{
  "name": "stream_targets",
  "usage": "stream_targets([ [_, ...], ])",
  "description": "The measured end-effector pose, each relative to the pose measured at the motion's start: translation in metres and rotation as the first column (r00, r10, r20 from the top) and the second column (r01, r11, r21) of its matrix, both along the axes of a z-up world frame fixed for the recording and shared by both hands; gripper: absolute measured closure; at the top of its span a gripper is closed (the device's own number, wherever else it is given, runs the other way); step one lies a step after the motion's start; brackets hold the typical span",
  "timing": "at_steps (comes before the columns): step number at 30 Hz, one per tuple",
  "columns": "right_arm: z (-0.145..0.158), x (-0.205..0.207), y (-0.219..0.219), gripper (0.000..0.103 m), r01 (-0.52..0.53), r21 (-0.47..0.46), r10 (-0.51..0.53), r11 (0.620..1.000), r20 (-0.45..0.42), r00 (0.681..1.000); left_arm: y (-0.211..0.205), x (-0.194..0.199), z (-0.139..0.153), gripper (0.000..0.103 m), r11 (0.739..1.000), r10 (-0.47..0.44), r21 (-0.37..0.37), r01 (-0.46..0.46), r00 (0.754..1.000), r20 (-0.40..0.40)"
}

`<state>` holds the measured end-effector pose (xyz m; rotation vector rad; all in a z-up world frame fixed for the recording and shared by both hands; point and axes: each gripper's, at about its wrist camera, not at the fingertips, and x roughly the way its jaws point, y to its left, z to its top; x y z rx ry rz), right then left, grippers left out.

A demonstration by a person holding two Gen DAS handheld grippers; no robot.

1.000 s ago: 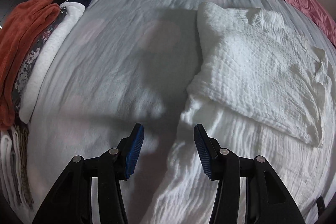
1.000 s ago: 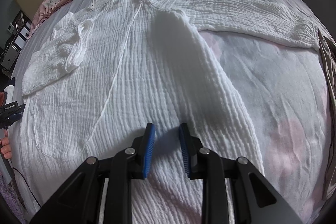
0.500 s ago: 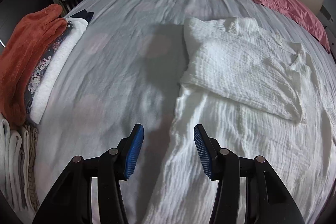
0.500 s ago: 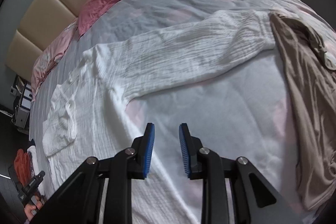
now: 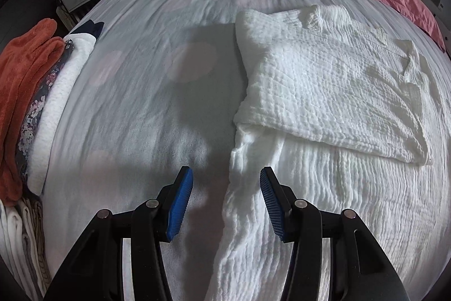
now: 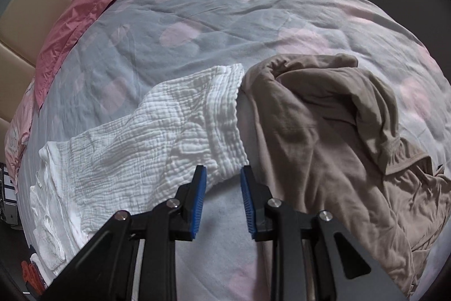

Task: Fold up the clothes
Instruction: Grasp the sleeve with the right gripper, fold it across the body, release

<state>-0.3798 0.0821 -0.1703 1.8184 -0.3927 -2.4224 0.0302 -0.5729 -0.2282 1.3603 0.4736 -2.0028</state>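
The bed (image 5: 157, 81), covered in a grey sheet with faint pink dots, carries everything. Spread across it lies the white crinkled garment (image 5: 324, 92), a soft gauze-like shirt or robe; in the left wrist view one sleeve is already folded in over the chest, and the body runs down toward the camera. In the right wrist view its other sleeve (image 6: 174, 129) stretches out flat, the cuff end lying just beside a crumpled tan garment (image 6: 332, 131).

The white fabric looks light, limp and textured rather than slick, so it should pinch easily but will sag and drag across the sheet, and thin layers may bunch or slip apart if only one is caught. The outstretched sleeve seems best taken at the cuff hem, where the doubled edge gives more to bite; the body is best taken along its side seam or bottom edge.

A stack of folded clothes (image 5: 31, 92), orange, floral and white, sits at the left edge of the bed, well apart from the work.

The left gripper (image 5: 227, 205) is spread wide and holds nothing, its fingers straddling the garment's side edge. The right gripper (image 6: 222, 202) is also spread and empty, poised right at the sleeve's cuff corner.
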Motion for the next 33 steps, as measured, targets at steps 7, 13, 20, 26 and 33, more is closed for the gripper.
stream_targets([
  [7,-0.026,-0.017,0.012,0.059,0.049,-0.012,-0.049,0.999,0.024,0.998,-0.002,-0.003,-0.008,0.051,1.000,0.006,0.008,-0.006,1.000,0.021],
  [13,-0.029,-0.017,0.004,0.085,0.033,0.004,-0.033,0.999,0.014,0.999,-0.004,-0.004,-0.010,0.051,1.000,0.014,0.021,-0.014,1.000,0.024],
  [20,0.042,-0.007,-0.039,0.090,-0.024,0.078,0.032,0.997,-0.094,0.995,-0.013,0.002,-0.004,0.051,0.996,0.040,0.074,-0.040,0.999,-0.003],
  [26,0.156,0.014,-0.124,0.090,-0.148,0.125,0.177,0.981,-0.262,0.949,-0.014,0.011,0.004,0.051,0.997,0.016,0.070,-0.015,1.000,-0.011],
  [33,0.238,0.062,-0.250,0.090,-0.283,0.246,0.360,0.927,-0.373,0.855,-0.025,0.030,0.008,0.051,0.992,0.026,0.121,-0.020,0.998,-0.052],
])
